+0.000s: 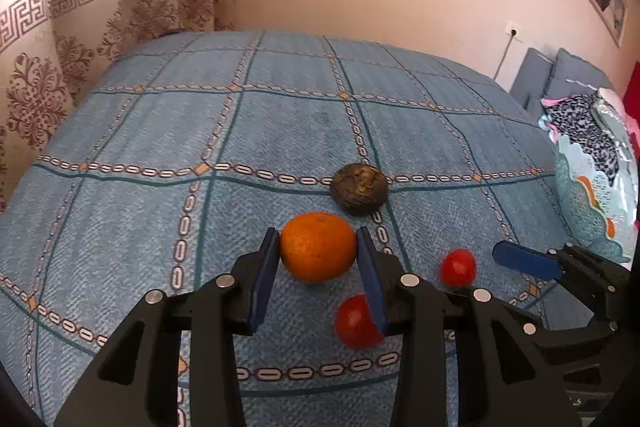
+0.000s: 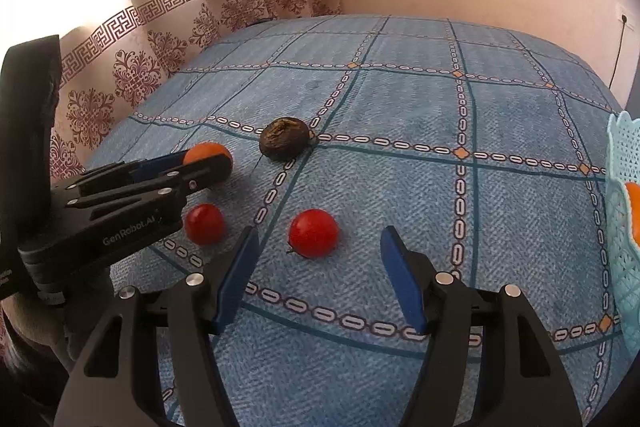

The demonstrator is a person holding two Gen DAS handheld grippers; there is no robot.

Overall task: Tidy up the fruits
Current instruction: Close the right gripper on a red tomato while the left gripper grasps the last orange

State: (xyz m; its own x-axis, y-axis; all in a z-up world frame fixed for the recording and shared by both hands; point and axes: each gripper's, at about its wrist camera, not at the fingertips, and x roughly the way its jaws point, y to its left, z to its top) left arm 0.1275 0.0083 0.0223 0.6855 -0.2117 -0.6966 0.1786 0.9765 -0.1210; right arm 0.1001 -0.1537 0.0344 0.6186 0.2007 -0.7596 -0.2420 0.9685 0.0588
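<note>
Your left gripper (image 1: 318, 247) has its blue pads pressed on either side of the orange (image 1: 318, 246) on the blue bedspread (image 1: 160, 131). Your right gripper (image 2: 320, 267) is spread wide, holding nothing, near a red tomato (image 2: 313, 233). Beyond sits a dark wrinkled fruit (image 1: 359, 188).

Left hand-held gripper (image 1: 318, 253): matte black plastic frame, blue finger pads (image 1: 267, 275), round silver screws, white "GenRobot.AI" lettering on its side. Right hand-held gripper (image 2: 320, 275): identical black frame, blue pads (image 2: 236, 277), silver screws.
</note>
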